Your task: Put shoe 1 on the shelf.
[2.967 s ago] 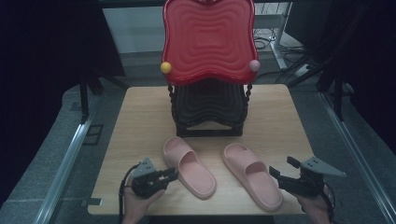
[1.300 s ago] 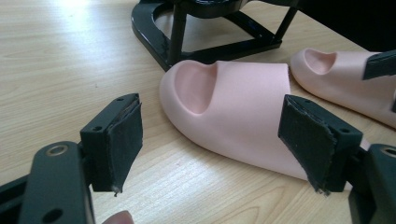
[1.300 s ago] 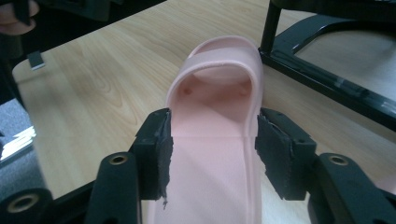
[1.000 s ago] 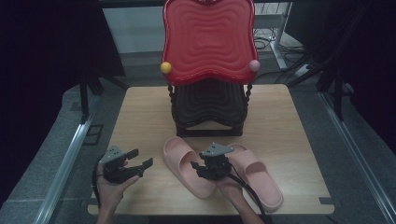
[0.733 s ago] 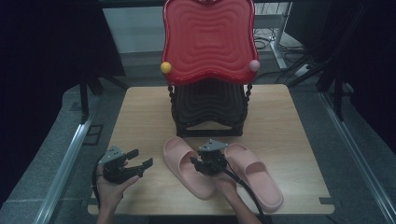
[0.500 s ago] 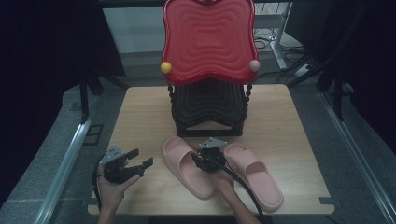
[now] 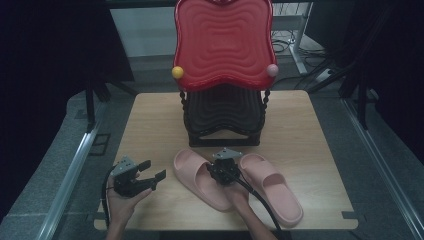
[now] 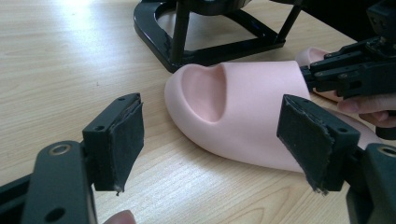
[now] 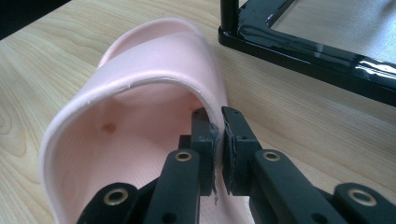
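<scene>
Grasping the left pink slipper point(image 7: 202, 177) by its strap.
Right gripper point(image 9: 218, 135) pinches the strap edge, having just closed; left gripper point(image 7: 152, 176) gapes empty; lifting comes next.

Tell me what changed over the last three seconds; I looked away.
The right hand-held gripper swung in from the table's right edge to the left slipper; its jaws have just been closing and now pinch the strap's side. The left hand-held gripper drew back leftward, open. Both slippers and the rack stayed put.

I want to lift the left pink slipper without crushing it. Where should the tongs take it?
Probably at the strap's side wall, where the right tongs already pinch the left slipper. Come from the heel end, one pad inside the strap, one outside: the wall is thin and upright.
</scene>
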The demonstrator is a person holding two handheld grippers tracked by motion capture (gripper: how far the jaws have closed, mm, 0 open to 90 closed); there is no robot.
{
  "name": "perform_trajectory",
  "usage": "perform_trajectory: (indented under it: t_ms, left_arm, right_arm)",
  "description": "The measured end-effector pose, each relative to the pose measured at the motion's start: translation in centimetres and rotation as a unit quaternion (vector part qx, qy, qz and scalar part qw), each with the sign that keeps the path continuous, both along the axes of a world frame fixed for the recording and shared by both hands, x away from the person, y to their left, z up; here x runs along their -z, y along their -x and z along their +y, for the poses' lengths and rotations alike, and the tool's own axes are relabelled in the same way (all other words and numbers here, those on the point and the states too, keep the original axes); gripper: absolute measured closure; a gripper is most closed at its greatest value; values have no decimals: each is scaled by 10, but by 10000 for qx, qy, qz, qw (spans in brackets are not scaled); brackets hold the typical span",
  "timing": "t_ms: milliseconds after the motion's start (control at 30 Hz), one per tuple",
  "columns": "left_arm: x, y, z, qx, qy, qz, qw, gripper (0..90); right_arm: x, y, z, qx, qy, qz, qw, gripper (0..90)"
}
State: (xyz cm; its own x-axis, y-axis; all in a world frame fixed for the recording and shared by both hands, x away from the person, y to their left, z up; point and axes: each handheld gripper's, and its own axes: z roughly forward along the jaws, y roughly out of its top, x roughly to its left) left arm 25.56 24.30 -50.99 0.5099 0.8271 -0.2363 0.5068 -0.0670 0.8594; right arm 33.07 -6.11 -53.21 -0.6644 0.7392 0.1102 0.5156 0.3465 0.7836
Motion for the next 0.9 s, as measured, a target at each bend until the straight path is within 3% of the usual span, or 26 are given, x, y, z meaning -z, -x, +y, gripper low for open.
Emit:
perform_trajectory:
  t_ms: [633, 900]
  left_arm:
    - [3, -2, -2, -4, -8, 71, 10000, 232]
    - [4, -2, -3, 50, -35, 87, 9999, 231]
  right_arm:
    - [-37, 24, -24, -125, -536, -367, 9978, 845]
    - [-56, 34, -38, -37, -733, -646, 9952, 845]
